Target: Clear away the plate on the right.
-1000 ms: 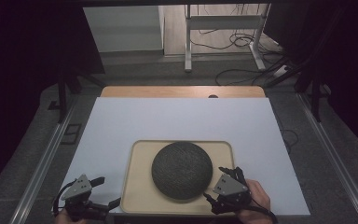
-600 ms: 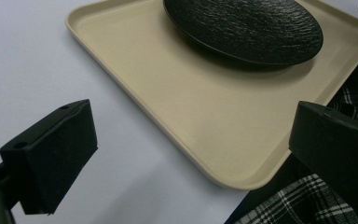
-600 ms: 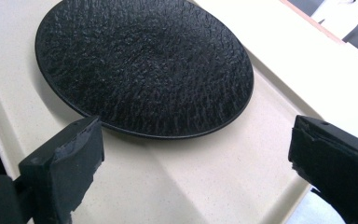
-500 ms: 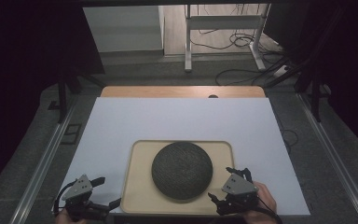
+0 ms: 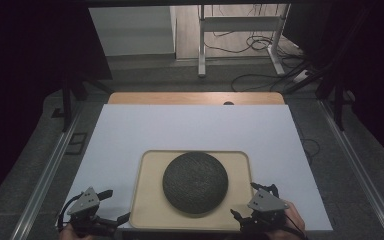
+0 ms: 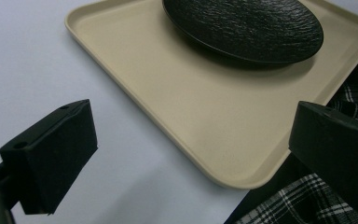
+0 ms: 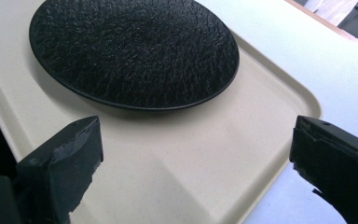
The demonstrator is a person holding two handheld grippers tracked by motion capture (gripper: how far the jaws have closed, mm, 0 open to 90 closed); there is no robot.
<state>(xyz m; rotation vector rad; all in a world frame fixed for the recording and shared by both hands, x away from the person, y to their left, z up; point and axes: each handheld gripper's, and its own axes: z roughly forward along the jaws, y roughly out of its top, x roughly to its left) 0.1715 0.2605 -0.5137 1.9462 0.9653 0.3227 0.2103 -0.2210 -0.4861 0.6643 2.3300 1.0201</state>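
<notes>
Beige, smooth and matte, the rectangular plastic tray with rounded corners and a low raised rim (image 5: pixel 150 210) lies on the white table sheet (image 5: pixel 190 127), at the near edge of the table. On it, set toward the centre, rests the round black plate with a rough, pebbled, stone-like surface (image 5: pixel 195 182); its rim stands slightly off the tray floor and casts a narrow shadow, as the two gripper views show (image 6: pixel 242 28) (image 7: pixel 135 51).

The left gripper (image 5: pixel 111 206), black with a grey three-cornered top plate, sits at the near left corner of the tray. Its jaws are spread wide and grasp nothing; in the left gripper view they straddle the tray's rounded corner (image 6: pixel 242 179), without contact visible.

The right gripper (image 5: pixel 252 199), of the same build, sits at the near right corner. Its jaws are likewise released, wide apart, over the tray's floor and rim (image 7: pixel 279 154); the pad facing on them looks worn and chipped. Checked fabric (image 6: pixel 307 205) shows beneath the tray's near edge.
</notes>
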